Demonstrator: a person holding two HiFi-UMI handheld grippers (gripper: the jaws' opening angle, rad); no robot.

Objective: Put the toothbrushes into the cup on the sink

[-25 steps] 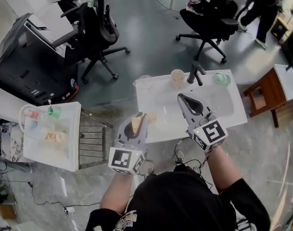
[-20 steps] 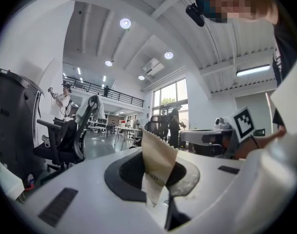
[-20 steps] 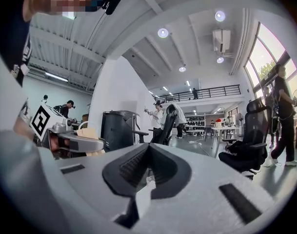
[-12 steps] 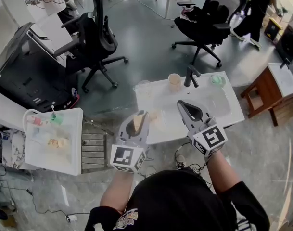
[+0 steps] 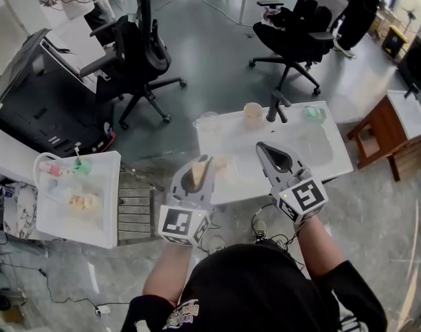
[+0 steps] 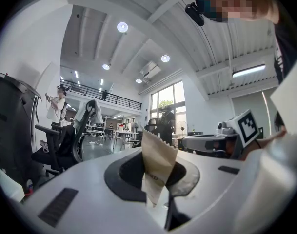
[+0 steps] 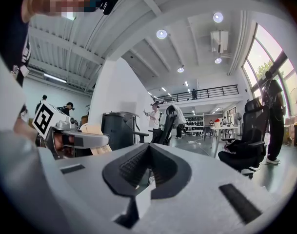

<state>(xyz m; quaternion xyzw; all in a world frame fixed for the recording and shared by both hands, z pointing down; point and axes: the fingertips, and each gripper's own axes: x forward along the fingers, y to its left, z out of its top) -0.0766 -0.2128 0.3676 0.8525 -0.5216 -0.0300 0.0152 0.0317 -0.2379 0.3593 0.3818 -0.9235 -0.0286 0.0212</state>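
My left gripper (image 5: 198,171) is shut on a tan paper packet (image 5: 196,176) with a serrated top edge, held upright over the front left of the white sink top (image 5: 227,140). In the left gripper view the packet (image 6: 158,161) stands pinched between the jaws. My right gripper (image 5: 276,157) hovers shut and empty over the basin (image 5: 314,151); in the right gripper view its jaws (image 7: 148,172) meet with nothing between them. A beige cup (image 5: 253,113) stands at the sink's back edge beside the dark faucet (image 5: 278,106). A small pale item (image 5: 221,164) lies by the left gripper; no toothbrush shows plainly.
A clear cup (image 5: 209,122) sits at the sink's back left corner and a green dish (image 5: 314,113) at the back right. A white side table (image 5: 51,216) with small items stands left, a metal rack (image 5: 134,203) between. A brown stool (image 5: 379,137) is right; office chairs (image 5: 137,47) stand behind.
Both grippers stay where they were, the left still holding the packet. Only the head view has shifted slightly.
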